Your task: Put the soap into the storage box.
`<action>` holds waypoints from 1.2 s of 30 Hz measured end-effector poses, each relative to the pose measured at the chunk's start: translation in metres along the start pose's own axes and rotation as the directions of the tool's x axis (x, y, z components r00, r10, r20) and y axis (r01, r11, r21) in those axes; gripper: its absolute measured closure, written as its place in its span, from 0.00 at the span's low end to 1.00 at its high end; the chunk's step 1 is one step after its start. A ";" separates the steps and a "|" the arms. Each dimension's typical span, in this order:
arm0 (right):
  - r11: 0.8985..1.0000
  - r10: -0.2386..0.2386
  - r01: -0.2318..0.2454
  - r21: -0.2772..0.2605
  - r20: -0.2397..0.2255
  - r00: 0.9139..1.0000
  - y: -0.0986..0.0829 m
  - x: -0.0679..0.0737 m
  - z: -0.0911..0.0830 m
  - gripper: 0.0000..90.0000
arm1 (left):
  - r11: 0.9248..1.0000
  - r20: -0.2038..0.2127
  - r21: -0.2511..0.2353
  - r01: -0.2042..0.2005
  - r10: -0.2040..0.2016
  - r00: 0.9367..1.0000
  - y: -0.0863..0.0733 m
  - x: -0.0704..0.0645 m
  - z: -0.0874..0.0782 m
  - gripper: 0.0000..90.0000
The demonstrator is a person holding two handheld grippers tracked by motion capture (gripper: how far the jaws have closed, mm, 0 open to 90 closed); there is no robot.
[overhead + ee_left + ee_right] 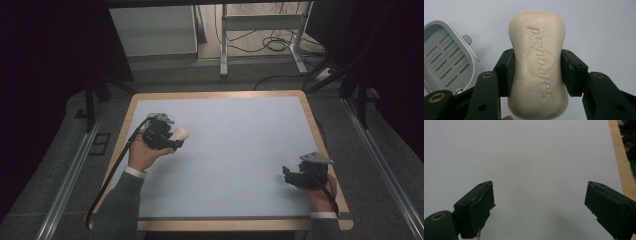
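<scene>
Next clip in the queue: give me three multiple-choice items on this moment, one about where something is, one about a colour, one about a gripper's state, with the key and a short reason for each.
1. Where is the grey soap dish in the left gripper view?
A. Left of the soap bar
B. On top of the soap bar
C. Between the right gripper's jaws

2. What colour is the soap bar?
A. Bright blue
B. Cream
C. Black

3. How does the right gripper stand?
A. Shut on the soap bar
B. Shut on the soap dish
C. Open, with nothing between its jaws

Answers:
1. A, the slotted dish lies on the table at the left edge, beside the bar.
2. B, the embossed bar is pale cream against the left gripper that is clamped on its sides.
3. C, its jaws stand wide apart over bare table surface.
</scene>
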State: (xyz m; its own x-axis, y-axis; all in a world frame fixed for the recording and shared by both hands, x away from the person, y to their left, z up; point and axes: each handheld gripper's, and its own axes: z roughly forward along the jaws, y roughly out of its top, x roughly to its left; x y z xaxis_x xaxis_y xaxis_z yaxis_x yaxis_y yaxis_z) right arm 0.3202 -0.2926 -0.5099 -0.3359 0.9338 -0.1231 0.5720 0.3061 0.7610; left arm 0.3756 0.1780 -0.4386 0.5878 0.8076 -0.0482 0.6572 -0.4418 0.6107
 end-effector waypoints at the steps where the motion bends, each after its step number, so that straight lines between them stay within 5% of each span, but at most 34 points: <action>1: 1.000 -0.001 0.001 0.000 0.000 1.000 0.000 0.000 0.000 0.10 | 1.000 -0.001 0.003 -0.002 0.002 1.000 0.000 0.001 0.000 0.55; 36: 1.000 0.005 -0.005 0.008 0.008 1.000 -0.001 -0.002 0.001 0.10 | 1.000 -0.046 0.002 0.030 -0.030 0.998 0.012 0.024 -0.005 0.55</action>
State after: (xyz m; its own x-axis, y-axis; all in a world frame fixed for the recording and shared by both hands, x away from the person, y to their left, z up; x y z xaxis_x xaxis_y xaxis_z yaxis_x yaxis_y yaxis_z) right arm 0.3208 -0.2944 -0.5108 -0.3268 0.9369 -0.1245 0.5797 0.3027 0.7565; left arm 0.3949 0.1940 -0.4284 0.5454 0.8376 -0.0304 0.6756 -0.4178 0.6074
